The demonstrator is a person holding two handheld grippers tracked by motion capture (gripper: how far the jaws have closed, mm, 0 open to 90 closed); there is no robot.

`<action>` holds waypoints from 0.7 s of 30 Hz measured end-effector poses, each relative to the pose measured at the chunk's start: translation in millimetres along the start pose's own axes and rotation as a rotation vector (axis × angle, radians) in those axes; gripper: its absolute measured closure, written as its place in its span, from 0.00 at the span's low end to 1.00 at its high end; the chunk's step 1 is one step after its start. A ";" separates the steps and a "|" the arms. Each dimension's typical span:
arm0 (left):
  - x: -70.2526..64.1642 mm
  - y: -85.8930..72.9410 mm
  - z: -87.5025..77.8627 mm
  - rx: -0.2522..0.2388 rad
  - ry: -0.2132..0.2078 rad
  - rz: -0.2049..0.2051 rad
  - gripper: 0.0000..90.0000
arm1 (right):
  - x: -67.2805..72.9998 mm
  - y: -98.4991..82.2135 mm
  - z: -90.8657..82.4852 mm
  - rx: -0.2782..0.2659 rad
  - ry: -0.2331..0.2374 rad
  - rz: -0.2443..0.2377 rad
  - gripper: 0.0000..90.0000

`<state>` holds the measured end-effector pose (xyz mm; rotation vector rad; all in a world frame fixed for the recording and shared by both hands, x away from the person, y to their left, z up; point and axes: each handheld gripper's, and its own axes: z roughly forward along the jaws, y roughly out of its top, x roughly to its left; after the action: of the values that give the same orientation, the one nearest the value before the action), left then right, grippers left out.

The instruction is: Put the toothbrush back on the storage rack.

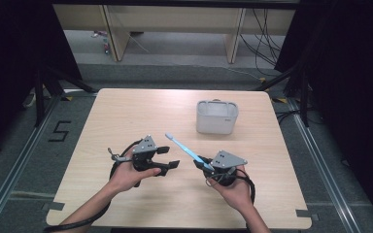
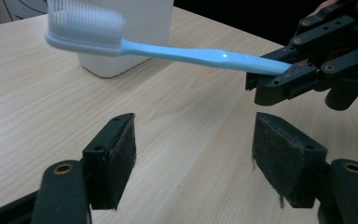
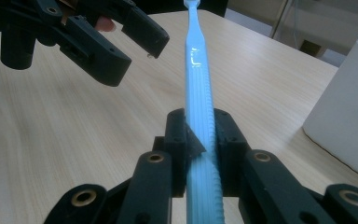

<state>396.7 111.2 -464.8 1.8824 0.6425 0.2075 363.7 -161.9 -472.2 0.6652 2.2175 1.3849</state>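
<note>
Right claw [image 1: 201,163], held above the table [image 1: 126,111], pinches a blue toothbrush [image 1: 184,148] by its handle, head raised toward the spread left claw [image 1: 169,158]; white container [image 1: 216,117] stands beyond, contents unseen.

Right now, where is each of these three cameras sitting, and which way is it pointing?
High view: above the person's side, looking forward and down on the table; both forearms, left gripper and right gripper show.
Left gripper view: rides the left gripper, looks between its open jaws across the table.
Right gripper view: rides the right gripper, looks along its jaws, shut on the toothbrush.
Shared: all three show the toothbrush and the white container.
</note>
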 end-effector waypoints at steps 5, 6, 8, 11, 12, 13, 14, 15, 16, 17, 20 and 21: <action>-3.0 4.0 0.7 -0.001 0.008 0.013 0.33 | 0.6 1.1 -0.7 0.010 0.007 0.000 0.87; -3.4 4.7 0.9 -0.006 0.005 0.010 0.33 | 0.9 1.3 -0.7 0.009 0.009 0.005 0.87; -4.2 6.2 1.1 -0.016 0.000 0.003 0.33 | 1.1 1.7 -0.4 0.006 0.011 0.006 0.87; -4.1 8.3 1.4 -0.023 -0.005 -0.004 0.33 | 2.0 2.0 -0.5 -0.001 0.002 0.007 0.87; -3.9 8.9 1.8 -0.025 -0.006 -0.005 0.33 | 2.4 2.2 -0.8 0.003 0.001 0.010 0.87; -3.7 9.4 2.0 -0.026 -0.007 -0.009 0.33 | 2.6 2.3 -0.9 0.005 -0.001 0.009 0.87; -3.6 9.9 2.3 -0.029 -0.008 -0.014 0.33 | 2.8 2.3 -0.5 0.003 -0.001 0.007 0.87; -3.4 10.3 2.6 -0.034 -0.009 -0.018 0.33 | 3.3 2.1 0.3 -0.004 -0.002 0.011 0.87; -3.3 10.7 2.7 -0.037 -0.012 -0.022 0.33 | 3.2 2.1 0.6 -0.005 -0.003 0.008 0.87; -3.3 11.1 2.7 -0.040 -0.013 -0.028 0.33 | 3.9 1.9 1.2 -0.005 -0.001 0.005 0.87; -2.8 12.1 3.0 -0.046 -0.012 -0.038 0.32 | 4.2 2.5 1.4 0.001 0.005 0.002 0.87; -2.7 12.5 3.1 -0.047 -0.012 -0.039 0.32 | 4.0 2.6 2.0 -0.007 0.001 -0.001 0.87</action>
<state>399.9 103.8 -454.4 1.8235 0.6603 0.1846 362.2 -157.1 -471.0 0.6612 2.2122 1.3927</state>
